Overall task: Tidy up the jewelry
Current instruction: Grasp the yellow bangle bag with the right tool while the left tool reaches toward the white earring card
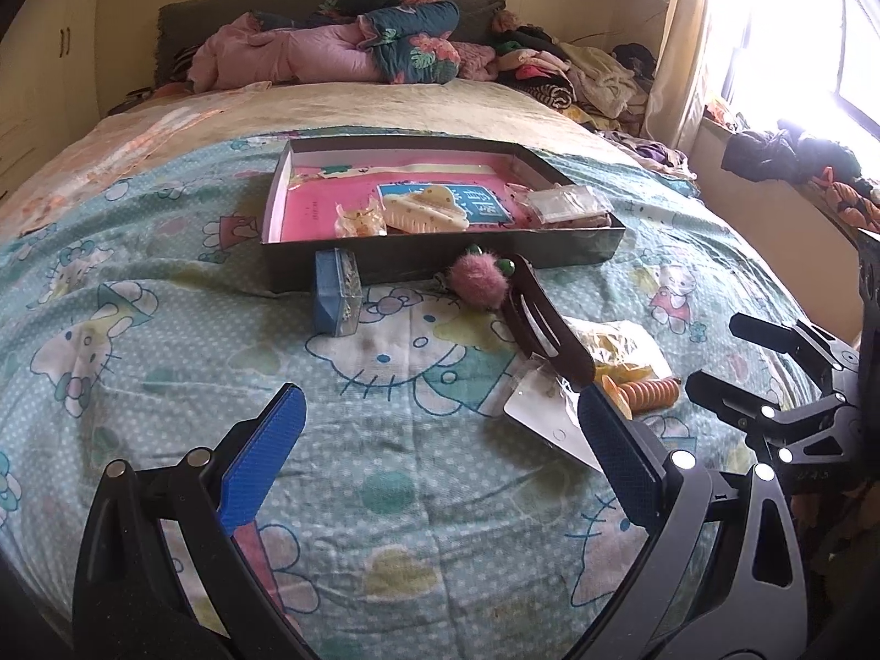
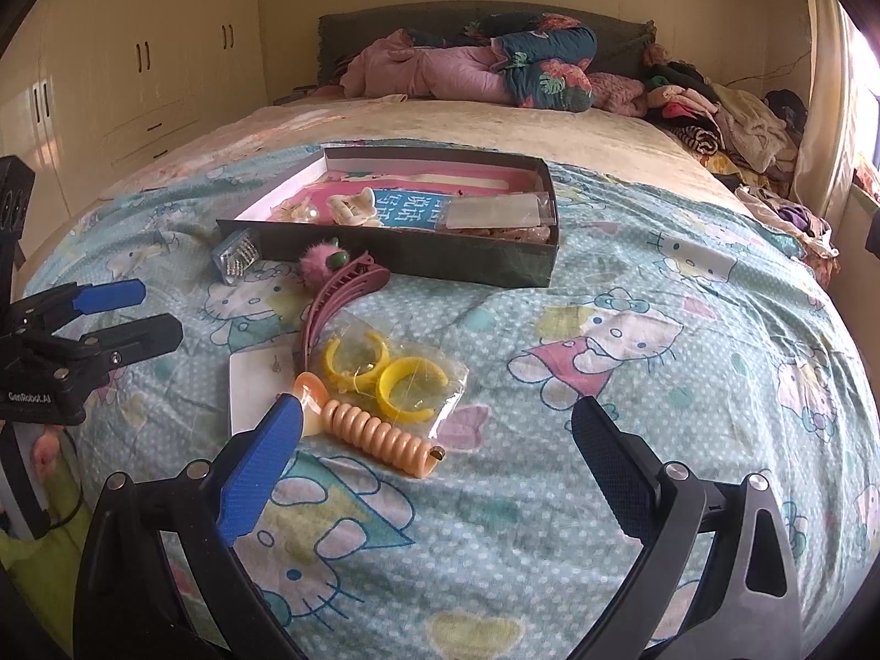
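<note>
Your long dark hair clip [image 2: 335, 302] lies on the cartoon-cat bedsheet [image 2: 632, 385] with its long axis running from the box down toward you. Its wider toothed end points up at the box, and the narrow end comes down to the white card [image 2: 256, 385]. The peach spiral hair tie [image 2: 379, 434] runs diagonally: flared end up-left by the card, plain end down-right. It overlaps the near edge of the clear bag of yellow bangles [image 2: 396, 379].

In your right wrist view that whole pile sits just ahead of your right gripper [image 2: 440, 429] and a bit to its left, and the blue finger [image 2: 258, 473] looks right up against the spiral tie's flared end. Can't tell if it's actually touching. That gripper is spread wide with nothing between the fingers, just sheet.

Your left gripper [image 1: 440, 423] is also wide open and empty. From its own camera the pile sits off to its right, with the clip's near end and the card close by that side's finger.

The dark shallow box [image 2: 484, 269] sits further up the bed, well past both grippers. Inside it are a cream claw clip [image 1: 423, 209], a small packet [image 1: 360, 220] and a clear bag [image 1: 566, 203], all lying on a pink and blue printed sheet. A small blue box [image 1: 336, 300] leans just outside its front wall, and the pink fuzzy hair tie [image 1: 478, 278] sits beside the dark clip's top end.
</note>
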The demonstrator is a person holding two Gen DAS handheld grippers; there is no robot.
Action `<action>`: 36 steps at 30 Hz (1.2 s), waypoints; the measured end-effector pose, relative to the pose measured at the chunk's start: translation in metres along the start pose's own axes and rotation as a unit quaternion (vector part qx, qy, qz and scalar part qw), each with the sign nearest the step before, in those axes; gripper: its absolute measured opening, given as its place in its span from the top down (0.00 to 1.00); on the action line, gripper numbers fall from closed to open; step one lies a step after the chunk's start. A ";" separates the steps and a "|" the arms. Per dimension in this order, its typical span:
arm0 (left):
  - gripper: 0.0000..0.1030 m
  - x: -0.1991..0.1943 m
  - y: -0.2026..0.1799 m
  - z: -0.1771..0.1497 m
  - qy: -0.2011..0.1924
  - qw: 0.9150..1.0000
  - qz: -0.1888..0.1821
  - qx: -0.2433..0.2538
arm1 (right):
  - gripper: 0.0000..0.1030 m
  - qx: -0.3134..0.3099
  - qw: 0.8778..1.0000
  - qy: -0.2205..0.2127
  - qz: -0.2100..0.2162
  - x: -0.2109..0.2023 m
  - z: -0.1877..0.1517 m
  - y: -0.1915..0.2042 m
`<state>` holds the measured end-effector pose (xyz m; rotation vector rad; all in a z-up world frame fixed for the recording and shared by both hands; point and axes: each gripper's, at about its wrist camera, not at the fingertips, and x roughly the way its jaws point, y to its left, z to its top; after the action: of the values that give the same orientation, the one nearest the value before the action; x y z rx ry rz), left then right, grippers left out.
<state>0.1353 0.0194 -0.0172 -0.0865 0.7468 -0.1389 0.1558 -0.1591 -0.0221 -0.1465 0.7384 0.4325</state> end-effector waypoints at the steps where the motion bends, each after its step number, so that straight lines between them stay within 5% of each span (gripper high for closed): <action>1: 0.12 0.002 -0.001 -0.001 0.004 1.000 -0.003 0.002 | 0.07 0.003 1.000 0.003 0.000 0.002 0.000 -0.002; 24: 0.13 0.040 -0.026 -0.015 0.054 0.996 -0.062 0.015 | 0.14 0.020 0.997 0.070 0.040 0.068 0.013 -0.007; 36: 0.30 0.048 -0.032 -0.012 0.059 0.995 -0.077 0.008 | 0.45 0.017 0.998 0.050 0.036 0.068 0.013 -0.009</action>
<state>0.1585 -0.0197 -0.0542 -0.1214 0.8558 -0.2994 0.2121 -0.1409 -0.0590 -0.1104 0.8499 0.4836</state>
